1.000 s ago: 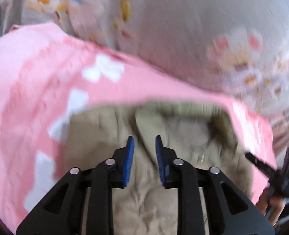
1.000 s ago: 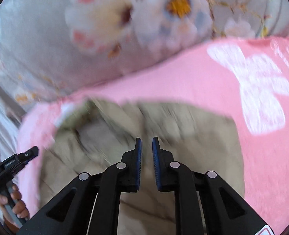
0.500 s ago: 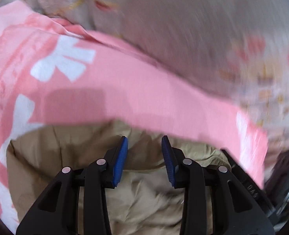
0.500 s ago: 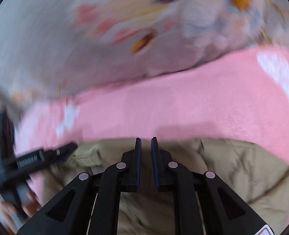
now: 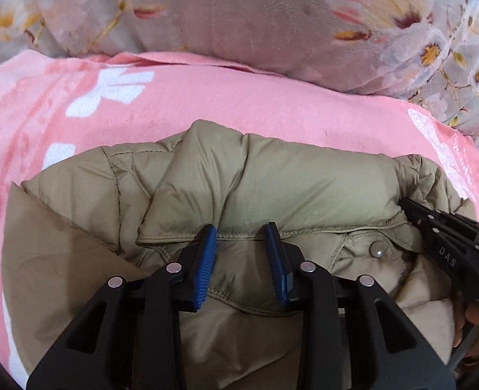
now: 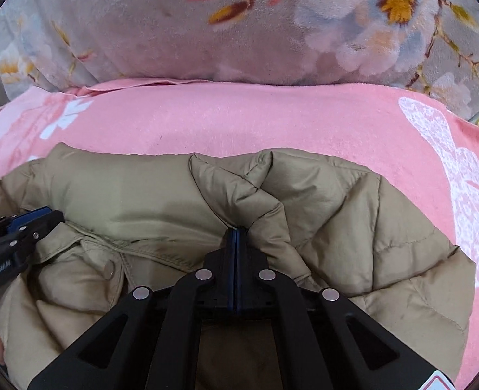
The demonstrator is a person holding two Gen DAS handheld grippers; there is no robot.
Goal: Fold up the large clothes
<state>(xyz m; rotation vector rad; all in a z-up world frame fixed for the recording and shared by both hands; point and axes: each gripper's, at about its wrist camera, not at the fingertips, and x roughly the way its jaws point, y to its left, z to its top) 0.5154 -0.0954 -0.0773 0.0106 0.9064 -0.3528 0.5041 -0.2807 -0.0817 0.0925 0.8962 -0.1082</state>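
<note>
Khaki puffer jacket (image 5: 272,175) on pink blanket (image 5: 207,97); L gripper (image 5: 241,237) jaws spread over hem, R gripper (image 6: 236,232) jaws just closed together at a fold.

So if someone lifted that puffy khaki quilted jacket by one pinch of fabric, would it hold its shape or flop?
The puffy khaki quilted jacket would probably flop and drape: it already lies in soft creases on the pink blanket. Its padded panels suggest it is light for its bulk. The smooth, slightly shiny shell might slip from a small pinch.
</note>
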